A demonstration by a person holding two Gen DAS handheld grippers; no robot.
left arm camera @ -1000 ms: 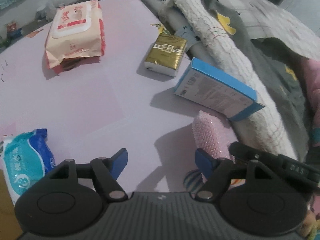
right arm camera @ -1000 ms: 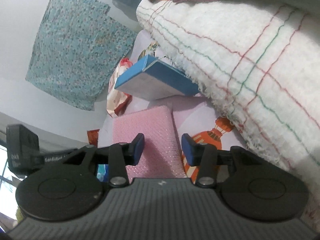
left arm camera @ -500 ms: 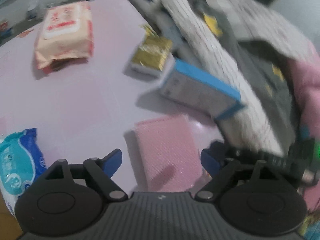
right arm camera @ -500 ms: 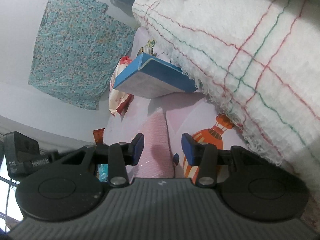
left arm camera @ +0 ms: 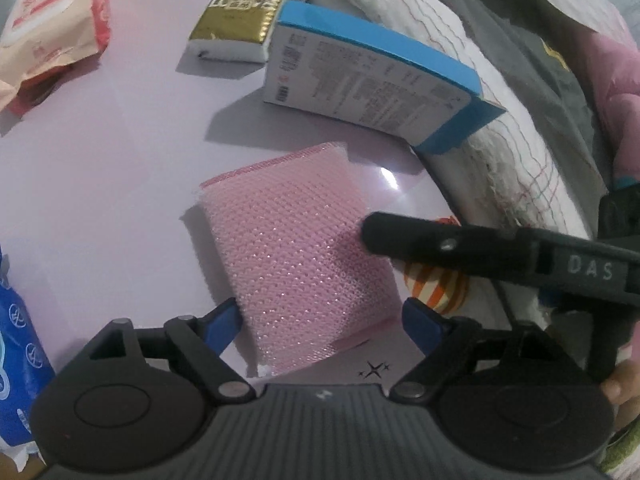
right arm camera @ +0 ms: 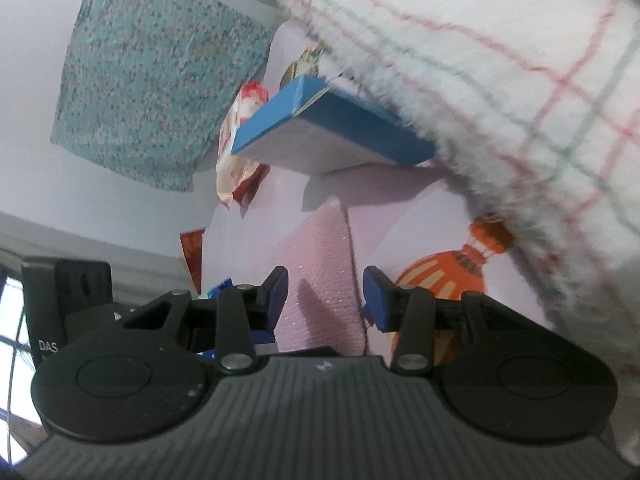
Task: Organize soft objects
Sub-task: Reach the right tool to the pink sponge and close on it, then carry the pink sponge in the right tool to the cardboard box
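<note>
pink sponge pad straddled, not yet gripped

the pink mesh sponge pad [left arm camera: 296, 264] lies flat on the desk [left arm camera: 120, 168], near the desk edge that borders the bedding. the left gripper [left arm camera: 320, 318] points down over the pad's near end, fingers spread wide on either side of it; the blue pads do not appear to press on it. the right gripper [right arm camera: 324, 300] sits low at the pad's side, fingers partly apart with nothing clamped between them; one black finger [left arm camera: 404, 236] reaches the pad's edge.

progress, as judged: early. no item appears sorted. the blue box [left arm camera: 372, 76] leans on the rolled white towel [left arm camera: 500, 128] at the same edge. the gold packet [left arm camera: 240, 12] and the orange wipes pack [left arm camera: 48, 36] lie toward the far side. the blue wipes pack [left arm camera: 16, 360] sits at the opposite edge.

hidden or unclear:
- the pad's near edge is covered by the left gripper body.
- finger-to-pad contact cannot be confirmed.
- no destination for the items is in view.
- the right wrist view is blurred.
</note>
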